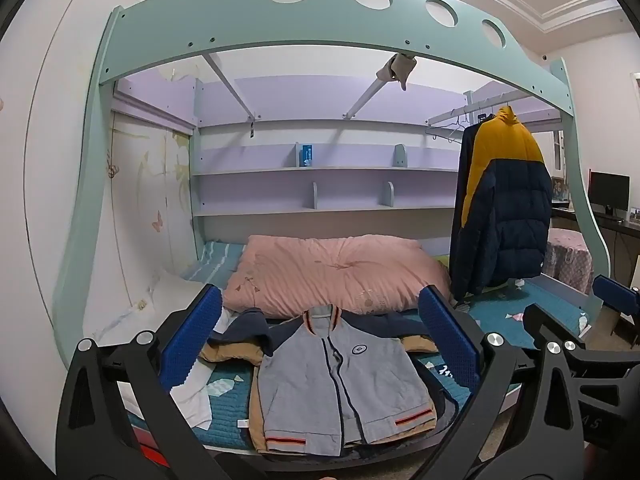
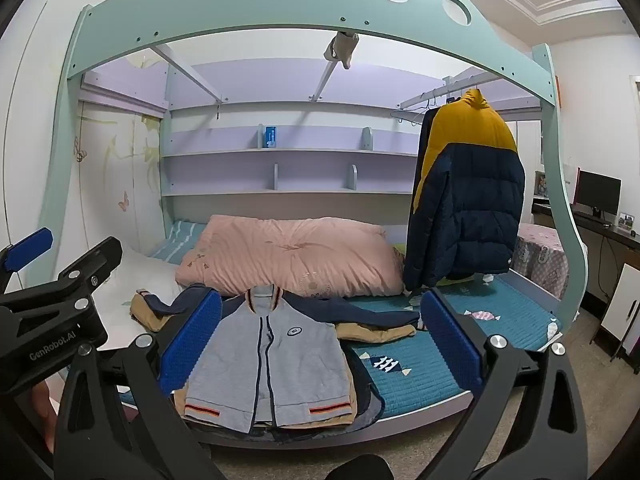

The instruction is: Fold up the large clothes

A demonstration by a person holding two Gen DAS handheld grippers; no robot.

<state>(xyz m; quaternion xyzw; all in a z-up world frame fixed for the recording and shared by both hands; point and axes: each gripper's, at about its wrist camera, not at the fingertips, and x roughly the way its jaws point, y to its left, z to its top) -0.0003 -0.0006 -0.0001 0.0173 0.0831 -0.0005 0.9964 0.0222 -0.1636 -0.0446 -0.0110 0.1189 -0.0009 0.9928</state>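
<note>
Grey jacket [image 1: 340, 376] lies flat beyond both spread grippers, untouched.

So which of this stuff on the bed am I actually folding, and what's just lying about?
For the job:
- grey jacket, laid flat on top
- navy and tan garments under it

Lying about:
- pink quilt
- hanging yellow-navy puffer coat
- white cloth
- blue box on shelf
</note>
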